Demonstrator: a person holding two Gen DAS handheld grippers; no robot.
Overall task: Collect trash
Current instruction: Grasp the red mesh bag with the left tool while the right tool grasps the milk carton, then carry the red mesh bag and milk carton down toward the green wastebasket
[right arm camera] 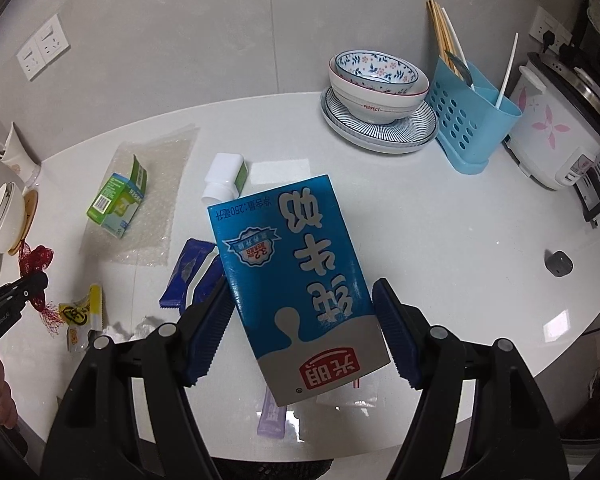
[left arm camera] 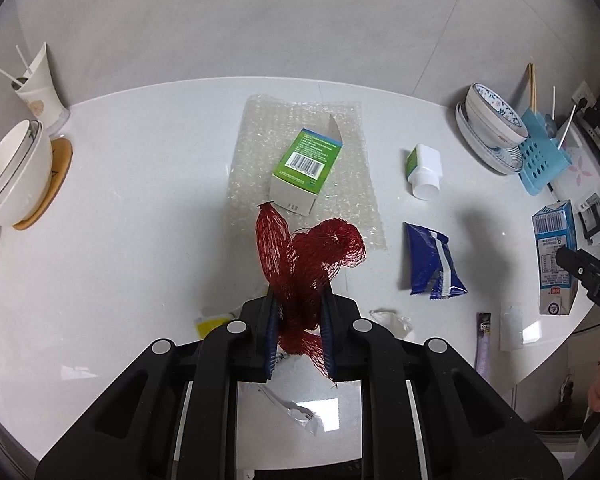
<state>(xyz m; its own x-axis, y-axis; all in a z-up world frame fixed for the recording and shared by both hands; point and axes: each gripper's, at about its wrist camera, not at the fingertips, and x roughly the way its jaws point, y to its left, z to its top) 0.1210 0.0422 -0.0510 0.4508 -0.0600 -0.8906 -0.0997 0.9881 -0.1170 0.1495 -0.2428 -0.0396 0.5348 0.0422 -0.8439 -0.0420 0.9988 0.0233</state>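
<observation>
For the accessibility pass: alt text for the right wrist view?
The right gripper grips a blue-and-white milk carton above a white table. Wrappers, a green box on bubble wrap and stacked bowls lie beyond.

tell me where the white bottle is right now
The white bottle lies on its side on the white table, right of the green box on the bubble wrap and beyond the blue wrapper.
</observation>
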